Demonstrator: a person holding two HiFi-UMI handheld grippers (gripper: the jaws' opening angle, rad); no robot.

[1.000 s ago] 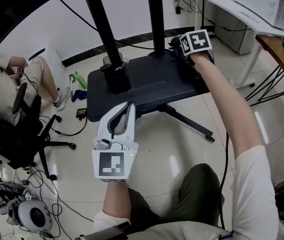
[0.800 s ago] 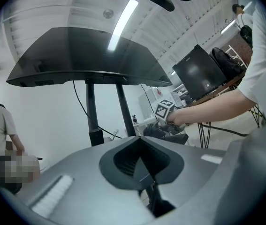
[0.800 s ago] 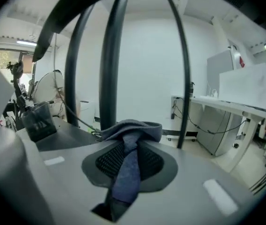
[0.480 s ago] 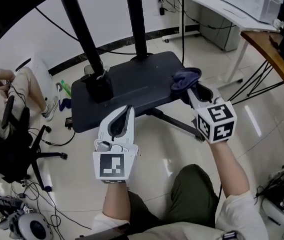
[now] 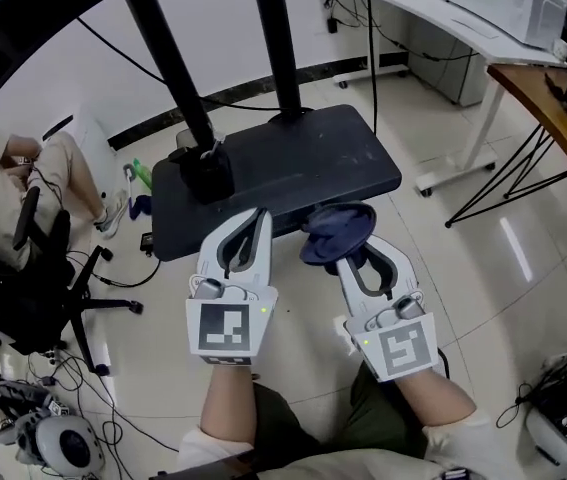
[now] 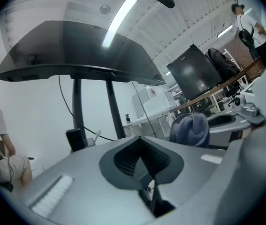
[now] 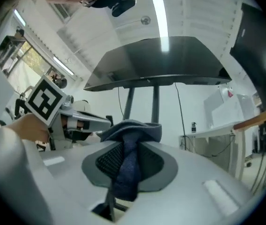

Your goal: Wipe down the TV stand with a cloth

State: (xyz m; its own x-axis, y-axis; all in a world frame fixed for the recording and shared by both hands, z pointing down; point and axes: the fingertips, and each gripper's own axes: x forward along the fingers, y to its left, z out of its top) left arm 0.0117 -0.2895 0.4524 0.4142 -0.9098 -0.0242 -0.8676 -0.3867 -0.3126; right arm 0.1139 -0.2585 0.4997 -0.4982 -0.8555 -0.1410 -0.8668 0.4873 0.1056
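The TV stand's black base plate (image 5: 293,163) lies on the floor with two black poles (image 5: 273,38) rising from it. A dark blue cloth (image 5: 336,232) is bunched in my right gripper (image 5: 347,251), which is shut on it just off the plate's near edge. In the right gripper view the cloth (image 7: 129,161) hangs down between the jaws. My left gripper (image 5: 253,223) is shut and empty, its tips over the plate's near edge, left of the cloth. The left gripper view shows the cloth (image 6: 189,129) to the right and the base plate (image 6: 76,50) overhead.
A black box (image 5: 203,171) sits on the plate's left part by a pole. An office chair (image 5: 38,268) and a seated person (image 5: 13,168) are at the left, with cables on the floor. A white desk (image 5: 463,13) and a wooden table edge (image 5: 548,98) stand at the right.
My right gripper has pulled the cloth from the plate's far right corner back to its near edge, beside the left gripper. The left gripper has stayed put.
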